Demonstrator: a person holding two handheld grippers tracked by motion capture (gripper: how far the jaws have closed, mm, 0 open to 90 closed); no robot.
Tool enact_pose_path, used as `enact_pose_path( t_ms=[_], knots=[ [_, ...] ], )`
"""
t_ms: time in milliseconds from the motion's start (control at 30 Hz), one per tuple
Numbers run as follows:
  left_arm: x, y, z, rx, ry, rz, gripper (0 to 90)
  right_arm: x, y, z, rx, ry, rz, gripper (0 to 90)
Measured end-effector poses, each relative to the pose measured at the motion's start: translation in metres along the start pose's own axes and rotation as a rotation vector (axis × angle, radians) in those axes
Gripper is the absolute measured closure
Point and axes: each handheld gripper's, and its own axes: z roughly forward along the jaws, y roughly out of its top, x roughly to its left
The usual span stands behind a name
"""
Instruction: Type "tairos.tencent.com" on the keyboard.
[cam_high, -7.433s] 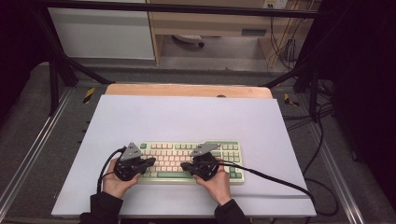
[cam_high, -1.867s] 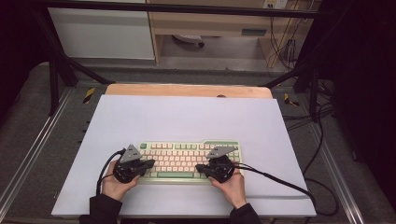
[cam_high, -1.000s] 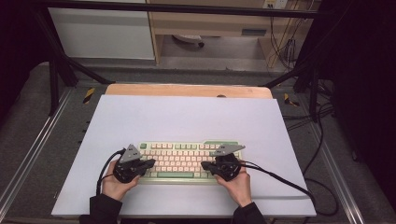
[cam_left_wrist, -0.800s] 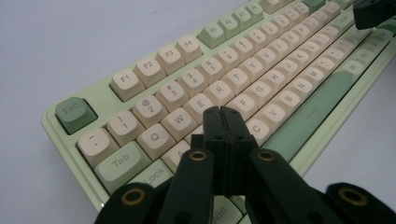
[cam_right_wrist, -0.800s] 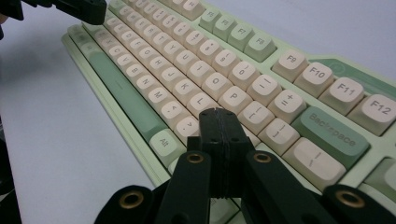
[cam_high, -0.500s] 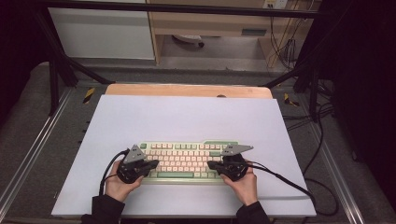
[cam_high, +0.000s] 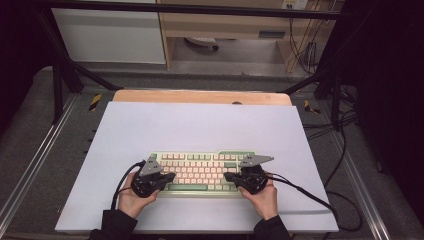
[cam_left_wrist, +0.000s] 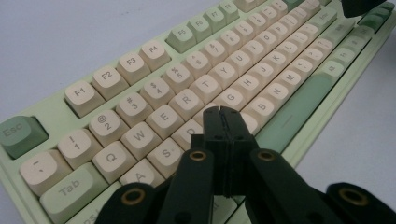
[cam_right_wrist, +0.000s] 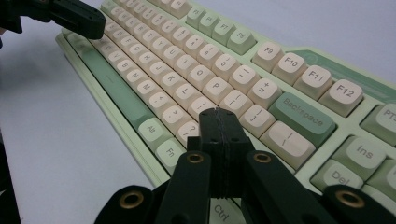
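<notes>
The left gripper (cam_left_wrist: 223, 112), its jaws pressed together with nothing between them, hovers over the letter keys at the left end of the green and cream keyboard (cam_high: 202, 172), near the D key. The right gripper (cam_right_wrist: 218, 114), its jaws likewise closed on nothing, sits above the keys at the right end, near the Enter and Shift area. The keyboard lies flat on the white table (cam_high: 200, 125), close to its near edge and roughly centred between the left and right edges.

Pale green keyboard (cam_high: 202, 171) with cream keys, darker green spacebar and Backspace, lying flat near the front edge of the white mat (cam_high: 200, 125).
</notes>
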Motion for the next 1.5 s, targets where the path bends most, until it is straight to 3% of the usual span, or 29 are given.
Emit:
enact_pose_path(
  t_ms=[933, 1500],
  knots=[
    [-0.005, -0.003, 0.01, 0.023, -0.006, 0.013, 89.6, 0.0, 0.0, 0.0, -0.001, 0.002, -0.002, 90.0],
    [0.002, -0.004, -0.008, -0.012, 0.001, 0.007, 89.6, 0.001, 0.002, -0.003, -0.017, 0.002, 0.002, 90.0]
  ],
)
